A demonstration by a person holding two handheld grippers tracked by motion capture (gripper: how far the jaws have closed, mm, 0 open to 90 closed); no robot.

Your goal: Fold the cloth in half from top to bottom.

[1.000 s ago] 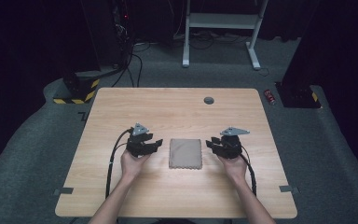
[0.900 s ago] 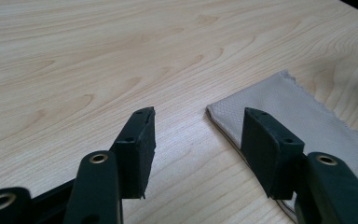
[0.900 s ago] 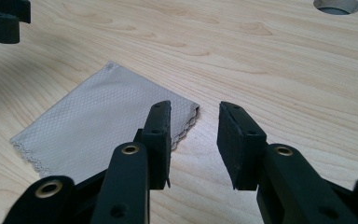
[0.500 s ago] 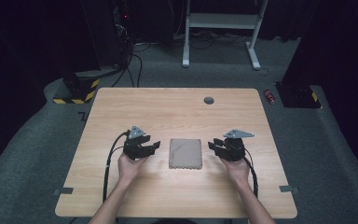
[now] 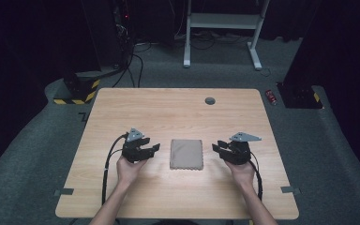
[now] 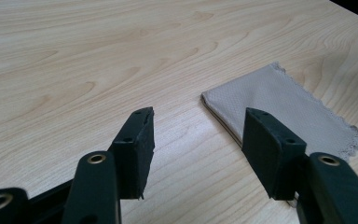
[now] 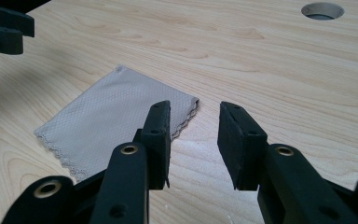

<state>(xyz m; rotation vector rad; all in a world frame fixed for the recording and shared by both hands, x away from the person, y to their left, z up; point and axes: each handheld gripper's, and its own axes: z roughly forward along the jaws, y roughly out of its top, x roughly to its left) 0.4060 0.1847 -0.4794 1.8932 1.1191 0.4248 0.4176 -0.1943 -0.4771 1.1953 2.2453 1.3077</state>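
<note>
A folded grey cloth (image 5: 186, 154) lies flat on the table (image 5: 168, 112), between the two claws and touching neither. The left claw (image 5: 153, 148) sits just off the cloth's left edge, jaws apart with nothing in them; in the left gripper view the cloth's near corner (image 6: 209, 99) lies just ahead of the gap and toward the right-hand jaw. The right claw (image 5: 216, 147) sits just off the cloth's right edge, also open and empty; in the right gripper view the cloth's scalloped corner (image 7: 192, 106) lies beside and partly behind its left-hand jaw, not inside the gap. Judging from this, the work in hand is picking up or unfolding the cloth, and the risk lies in the grab. The cloth is thin and flat against the wood, so a claw closing from this height may scrape the table and catch nothing, or pinch only the top layer and drag the fold open unevenly. With each corner off to one side of its gap, closing without re-aiming could simply push the cloth sideways.
</note>
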